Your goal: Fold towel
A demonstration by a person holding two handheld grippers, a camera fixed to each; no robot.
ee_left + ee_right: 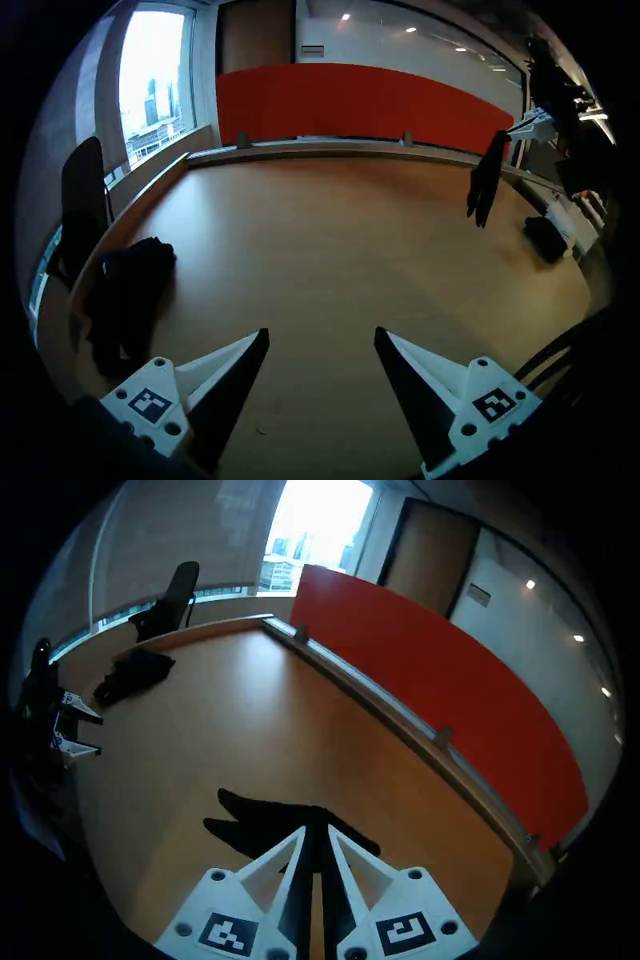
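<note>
One black towel point(484, 188) hangs clenched in the right gripper point(316, 832); the left gripper's point(322, 340) fingers point(232, 372) gape, empty.

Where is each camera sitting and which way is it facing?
Left gripper view: rides the left gripper, low over the table, facing the red partition; its open fingers show, right gripper far off.
Right gripper view: rides the right gripper, looking along the partition toward the window; its fingers pinch the towel.
Shared: table, partition, dark cloth pile.
</note>
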